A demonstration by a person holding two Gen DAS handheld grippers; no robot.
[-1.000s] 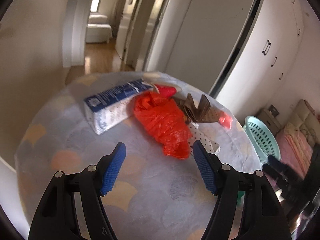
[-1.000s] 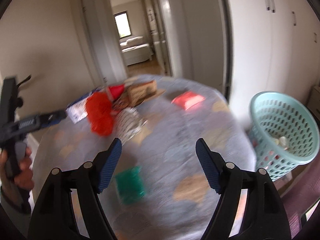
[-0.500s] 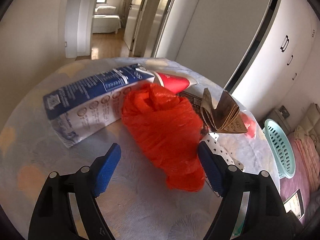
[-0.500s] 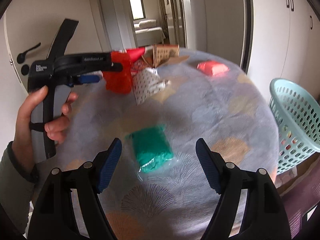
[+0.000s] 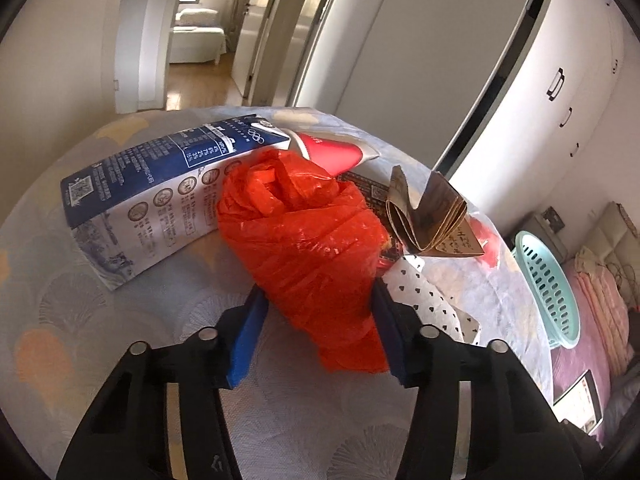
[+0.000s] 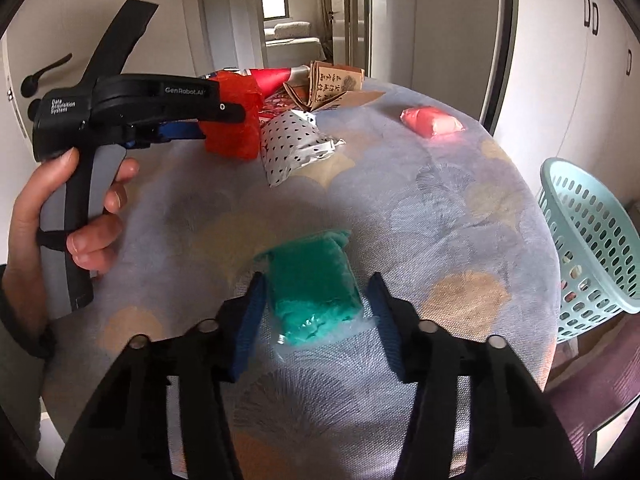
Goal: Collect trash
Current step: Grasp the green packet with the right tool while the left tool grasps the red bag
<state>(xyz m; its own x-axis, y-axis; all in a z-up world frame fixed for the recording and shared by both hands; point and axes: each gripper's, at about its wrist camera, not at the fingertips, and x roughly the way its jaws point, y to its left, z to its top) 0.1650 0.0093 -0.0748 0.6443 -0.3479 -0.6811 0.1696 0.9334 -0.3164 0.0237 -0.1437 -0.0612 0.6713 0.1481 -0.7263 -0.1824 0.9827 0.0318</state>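
The right gripper (image 6: 316, 300) has just been closing around a green packet (image 6: 314, 284) near the table's (image 6: 440, 208) near edge, pads not clearly pressing. Farther in, the left gripper (image 5: 318, 316) has closed onto the red plastic bag (image 5: 308, 248) beside a milk carton (image 5: 160, 196).

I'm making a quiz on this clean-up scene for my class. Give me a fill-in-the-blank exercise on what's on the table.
1. The left gripper straddles a crumpled ___ plastic bag.
2. The right gripper straddles a ___ packet.
3. The milk carton lies on its ___.
4. The laundry basket stands ___ the table.

Missing words: red; green; side; beside
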